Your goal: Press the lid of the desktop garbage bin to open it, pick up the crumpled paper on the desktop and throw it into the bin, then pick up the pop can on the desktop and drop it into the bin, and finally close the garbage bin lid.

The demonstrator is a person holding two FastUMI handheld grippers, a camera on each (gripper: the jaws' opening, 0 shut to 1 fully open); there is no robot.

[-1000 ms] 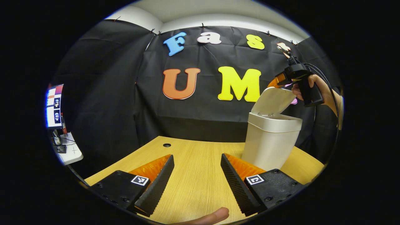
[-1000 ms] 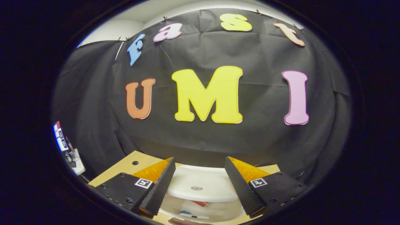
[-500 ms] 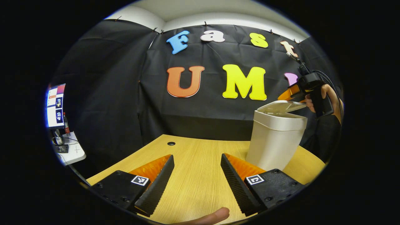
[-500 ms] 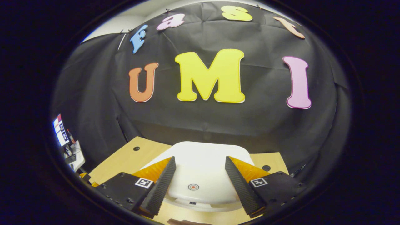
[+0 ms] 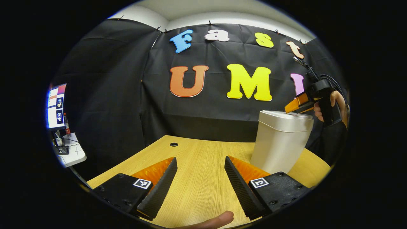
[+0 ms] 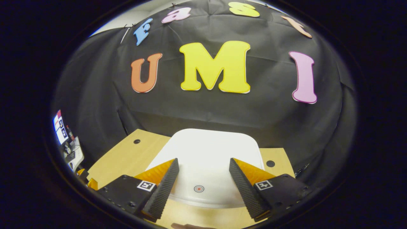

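bin [image 5: 279, 143] lid [image 6: 206, 159] down | right gripper [image 6: 203, 168] fingers apart above it | left gripper [image 5: 200, 165] fingers apart over desk [image 5: 190, 159]

Even overhead light, sharp focus, strong fisheye bending near the edges.

No readable text: only a red ring mark on the bin lid [image 6: 206, 165].
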